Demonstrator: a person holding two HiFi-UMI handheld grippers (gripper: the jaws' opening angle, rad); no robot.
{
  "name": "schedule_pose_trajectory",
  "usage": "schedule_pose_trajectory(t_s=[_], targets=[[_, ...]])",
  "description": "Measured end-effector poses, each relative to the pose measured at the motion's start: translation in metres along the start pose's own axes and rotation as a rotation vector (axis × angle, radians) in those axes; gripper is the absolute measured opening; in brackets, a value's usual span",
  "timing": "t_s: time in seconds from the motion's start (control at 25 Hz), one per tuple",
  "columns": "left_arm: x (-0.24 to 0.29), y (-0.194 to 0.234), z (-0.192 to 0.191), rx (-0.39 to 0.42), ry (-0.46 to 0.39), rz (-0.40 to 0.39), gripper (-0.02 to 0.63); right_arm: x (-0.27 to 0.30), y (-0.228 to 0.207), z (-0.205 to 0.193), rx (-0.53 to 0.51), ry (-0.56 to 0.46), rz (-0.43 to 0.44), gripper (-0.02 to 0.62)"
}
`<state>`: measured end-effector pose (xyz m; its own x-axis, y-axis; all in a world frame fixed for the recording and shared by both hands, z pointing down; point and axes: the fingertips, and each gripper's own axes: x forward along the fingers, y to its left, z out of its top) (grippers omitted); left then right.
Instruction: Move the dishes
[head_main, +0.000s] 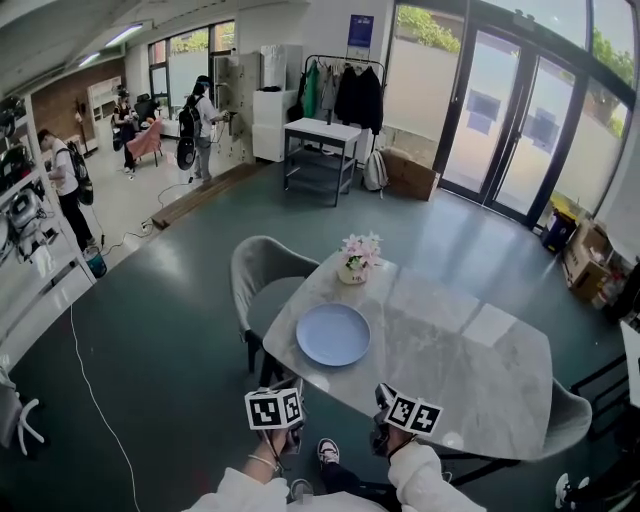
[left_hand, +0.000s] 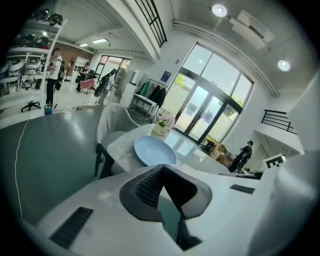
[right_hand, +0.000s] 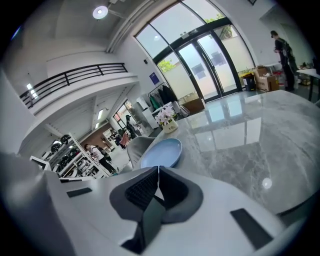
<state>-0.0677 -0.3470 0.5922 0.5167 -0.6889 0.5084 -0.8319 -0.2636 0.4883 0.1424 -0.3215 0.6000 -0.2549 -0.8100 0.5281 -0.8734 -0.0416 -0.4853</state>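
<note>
On marble table (head_main: 450, 370), blue plate (head_main: 333, 334) lies near flower pot (head_main: 354, 266); pot's lettering too small to read. Left gripper (left_hand: 162, 169) and right gripper (right_hand: 158, 171), off table's near edge: jaws clenched together, empty.

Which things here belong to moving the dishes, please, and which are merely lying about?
For the job:
- blue plate
- marble table it rests on
- left claw and right claw, both shut and empty

Just lying about:
- flower vase
- grey chair
- clothes rack
</note>
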Motion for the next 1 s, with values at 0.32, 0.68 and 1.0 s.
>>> schedule_pose_trajectory(t_s=[0.32, 0.68, 1.0], targets=[[-0.009, -0.030, -0.036, 0.043, 0.037, -0.026, 0.008, -0.037, 0.001, -0.010, -0.022, -0.071, 0.088, 0.064], [-0.007, -0.072, -0.039, 0.097, 0.038, -0.041, 0.008, -0.074, -0.029, 0.009, 0.021, -0.149, 0.082, 0.064], [-0.015, -0.117, -0.067, 0.083, 0.028, -0.003, 0.009, -0.114, -0.074, 0.007, 0.024, -0.132, 0.072, 0.064]])
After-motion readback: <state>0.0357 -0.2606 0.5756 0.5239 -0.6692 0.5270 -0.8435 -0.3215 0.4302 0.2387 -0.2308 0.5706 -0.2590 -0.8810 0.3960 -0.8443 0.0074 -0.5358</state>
